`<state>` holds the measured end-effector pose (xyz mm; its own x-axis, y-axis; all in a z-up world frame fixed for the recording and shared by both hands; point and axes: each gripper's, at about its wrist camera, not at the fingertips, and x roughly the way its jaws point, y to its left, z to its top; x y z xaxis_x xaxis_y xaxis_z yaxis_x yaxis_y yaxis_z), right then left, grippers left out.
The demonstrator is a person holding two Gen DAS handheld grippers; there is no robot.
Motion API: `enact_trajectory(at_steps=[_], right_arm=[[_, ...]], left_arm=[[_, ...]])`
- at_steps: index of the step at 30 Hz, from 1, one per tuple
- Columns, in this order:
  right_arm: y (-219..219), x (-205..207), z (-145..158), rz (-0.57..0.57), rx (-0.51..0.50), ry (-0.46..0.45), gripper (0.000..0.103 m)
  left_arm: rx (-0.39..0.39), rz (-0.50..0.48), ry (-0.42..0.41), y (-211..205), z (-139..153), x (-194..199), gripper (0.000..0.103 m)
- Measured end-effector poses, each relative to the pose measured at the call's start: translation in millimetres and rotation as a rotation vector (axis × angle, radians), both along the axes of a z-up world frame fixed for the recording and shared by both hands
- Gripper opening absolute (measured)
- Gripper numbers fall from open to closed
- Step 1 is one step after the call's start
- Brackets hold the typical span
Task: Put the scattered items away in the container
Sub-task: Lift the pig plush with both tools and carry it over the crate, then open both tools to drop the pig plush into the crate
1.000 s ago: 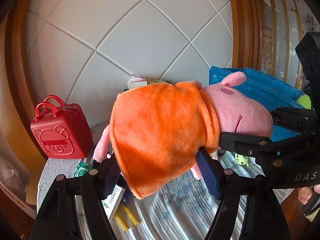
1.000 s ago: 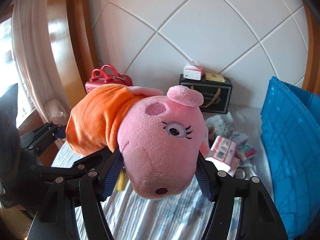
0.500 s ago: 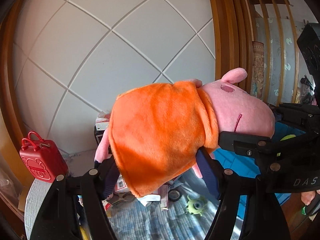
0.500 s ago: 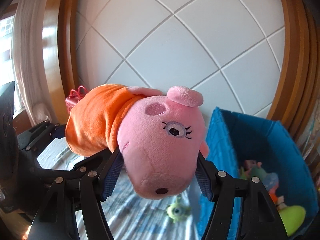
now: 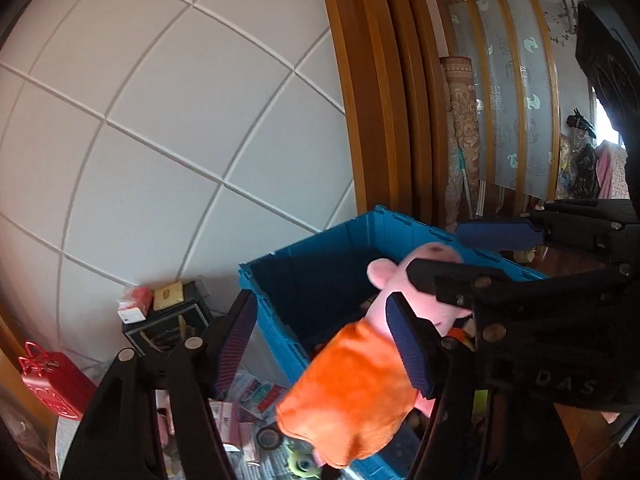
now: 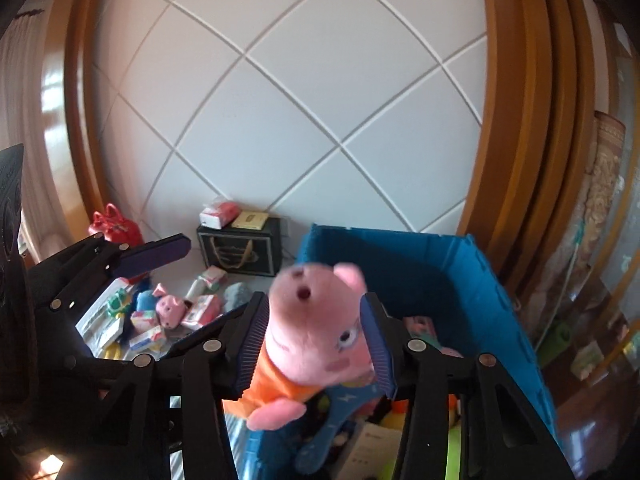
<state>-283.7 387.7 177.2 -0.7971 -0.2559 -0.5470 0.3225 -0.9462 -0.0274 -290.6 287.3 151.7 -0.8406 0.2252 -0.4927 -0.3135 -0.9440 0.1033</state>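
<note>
The pig toy (image 5: 352, 392) was lying across both tongs a moment ago, out over the surface. Now you have carried it to the blue box (image 5: 316, 268), which fills the lower right of both views.

Your left tongs (image 5: 320, 304) no longer hold the pig. They are wide apart and closing a little on nothing, and the orange dress only hangs by one finger.

Your right tongs (image 6: 313, 300) are closing, with the pig's pink head between them. The pads seem to pinch it, but the pig is blurry.

The pig hangs over the box edge, partly above the toys inside. It looks nearly put away. More small toys (image 6: 168, 312) wait on the surface.
</note>
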Motion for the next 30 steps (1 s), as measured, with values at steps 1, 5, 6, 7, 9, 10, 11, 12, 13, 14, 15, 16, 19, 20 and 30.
enact_trajectory(at_steps=[1, 5, 6, 7, 9, 10, 11, 12, 13, 14, 15, 16, 19, 20, 30], right_arm=[[14.3, -11.7, -3.4, -0.056, 0.012, -0.021, 0.046], [64.4, -53.1, -25.2, -0.103, -0.011, -0.103, 0.046], [71.9, -63.3, -32.6, -0.105, -0.005, -0.121, 0.046], [79.9, -72.9, -40.7, -0.107, 0.001, -0.146, 0.046], [94.5, -85.5, -56.9, -0.109, 0.017, -0.196, 0.046], [100.2, -90.3, -65.6, -0.111, 0.026, -0.220, 0.047], [106.1, -96.4, -74.1, -0.111, 0.031, -0.245, 0.048], [110.5, -99.2, -82.4, -0.108, 0.036, -0.269, 0.051], [114.8, -101.2, -90.9, -0.106, 0.046, -0.291, 0.053], [119.4, -99.2, -98.4, -0.102, 0.058, -0.309, 0.054], [122.2, -96.9, -105.0, -0.095, 0.068, -0.323, 0.054], [124.9, -95.0, -111.0, -0.086, 0.073, -0.336, 0.055], [129.7, -81.3, -121.9, -0.058, 0.085, -0.353, 0.068], [131.3, -78.0, -126.2, -0.045, 0.087, -0.350, 0.074], [147.0, -15.9, -141.4, 0.009, 0.037, -0.272, 0.103]], left_arm=[[0.009, -0.005, -0.048, 10.4, -5.5, -12.8, 0.066], [0.002, -0.004, -0.134, 49.8, -32.0, -44.2, 0.066], [-0.007, -0.003, -0.156, 58.0, -39.0, -50.4, 0.066], [-0.029, -0.002, -0.178, 66.6, -46.8, -54.9, 0.066], [-0.051, 0.001, -0.215, 76.4, -61.9, -58.9, 0.066], [-0.050, -0.002, -0.245, 79.1, -70.0, -60.5, 0.066], [-0.052, -0.002, -0.283, 83.2, -78.5, -62.3, 0.066], [-0.056, 0.004, -0.324, 86.0, -87.8, -64.7, 0.066], [-0.066, 0.013, -0.363, 88.4, -96.7, -66.1, 0.066], [-0.081, 0.027, -0.397, 89.5, -104.8, -66.1, 0.066], [-0.092, 0.040, -0.427, 89.2, -112.3, -65.0, 0.066], [-0.097, 0.048, -0.449, 87.4, -118.2, -63.0, 0.066], [-0.098, 0.062, -0.461, 82.8, -125.2, -48.1, 0.066], [-0.089, 0.065, -0.457, 79.9, -125.4, -41.2, 0.066], [-0.006, 0.085, -0.330, 70.4, -123.4, 36.5, 0.069]])
